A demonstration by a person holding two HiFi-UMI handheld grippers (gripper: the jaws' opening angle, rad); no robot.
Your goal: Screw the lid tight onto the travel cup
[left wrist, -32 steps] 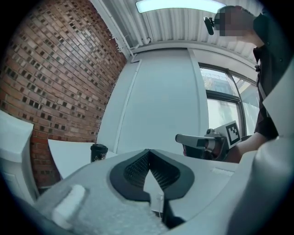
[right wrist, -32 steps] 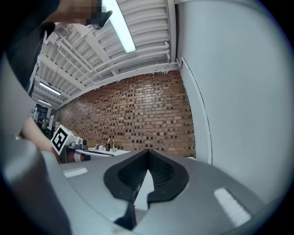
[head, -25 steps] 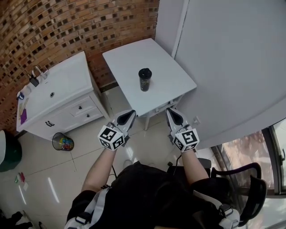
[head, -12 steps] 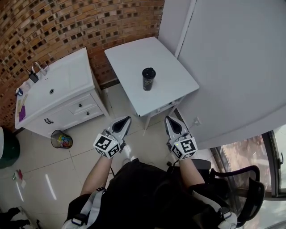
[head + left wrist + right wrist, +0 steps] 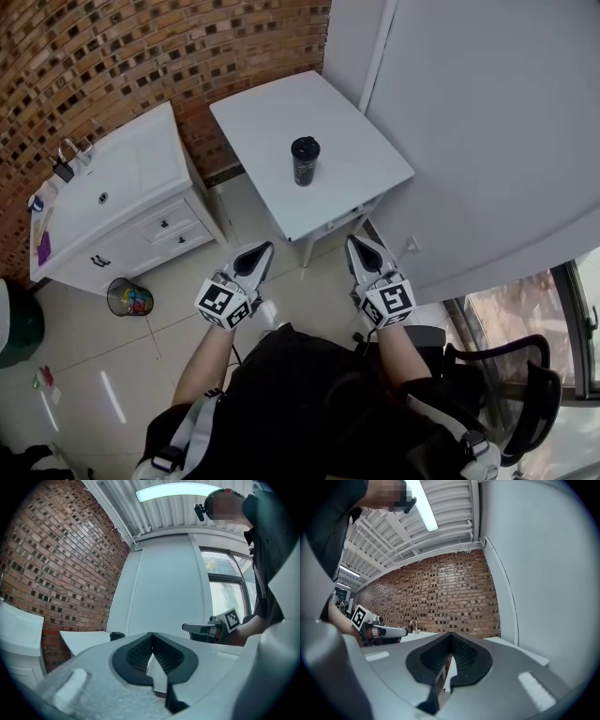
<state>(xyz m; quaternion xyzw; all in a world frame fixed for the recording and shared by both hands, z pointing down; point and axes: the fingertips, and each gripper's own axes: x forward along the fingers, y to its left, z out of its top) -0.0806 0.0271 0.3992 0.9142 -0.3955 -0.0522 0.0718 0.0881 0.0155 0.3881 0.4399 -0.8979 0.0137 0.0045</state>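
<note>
A dark travel cup [image 5: 304, 164] stands upright near the middle of a small white table [image 5: 262, 117]. Its black lid [image 5: 305, 146] sits on top; how tightly it is screwed on cannot be told. Nothing else is on the table, and nothing touches the cup.

The table stands in a corner, with a red brick wall [image 5: 141, 56] behind it and a plain white wall panel [image 5: 487, 131] along its right side. To its left is a white vanity cabinet [image 5: 141, 173] with drawers, a sink and a faucet [image 5: 67, 150]. A small wire wastebasket [image 5: 129, 297] stands on the pale tiled floor [image 5: 122, 375] in front of the cabinet.

Below the table's near edge, well apart from the cup, the person holds both tools level, pointing toward the table. The left gripper [image 5: 262, 248] has its ribbed black pads pressed together with nothing between them. The right gripper [image 5: 356, 242] is the same: jaws pressed together, empty. Each carries a white cube with square black markers. The two grippers are side by side with a gap between them. A black office chair [image 5: 525, 394] is at the lower right.
</note>
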